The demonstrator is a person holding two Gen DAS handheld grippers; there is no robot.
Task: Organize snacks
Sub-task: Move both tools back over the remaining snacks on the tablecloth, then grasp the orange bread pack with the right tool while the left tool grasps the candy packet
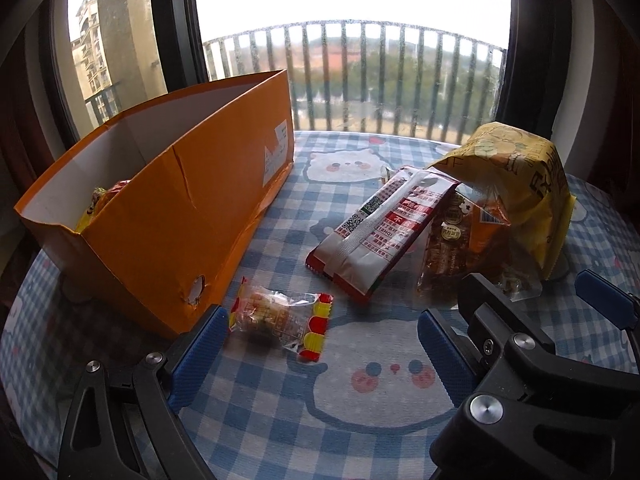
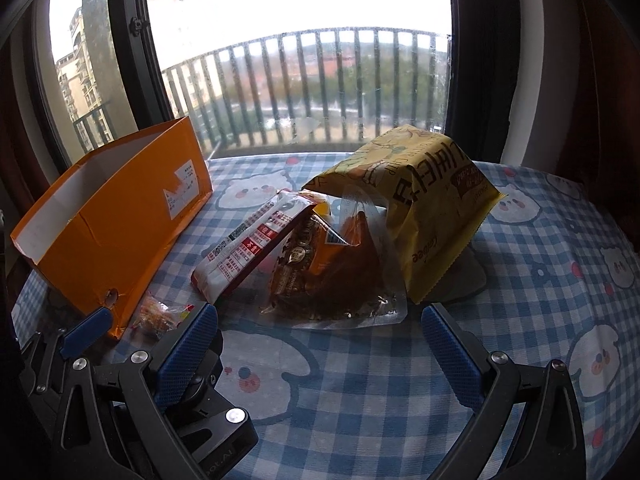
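Checked tablecloth point(image 1: 280, 400), window railing point(image 1: 360, 40) behind

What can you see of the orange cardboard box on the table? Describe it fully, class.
The orange cardboard box is long, open-topped and white inside, standing upright on the checked tablecloth by the window. Its near side is creased, with a torn round hole near the bottom corner and a white label toward the far end. At least one yellow and red snack packet lies inside. Neither gripper touches it.

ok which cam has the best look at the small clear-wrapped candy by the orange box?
Left wrist. The small candy lies whole and unblocked on the tablecloth, just ahead of the open left gripper. In the right wrist view it is mostly hidden behind a blue finger pad, so only part shows.
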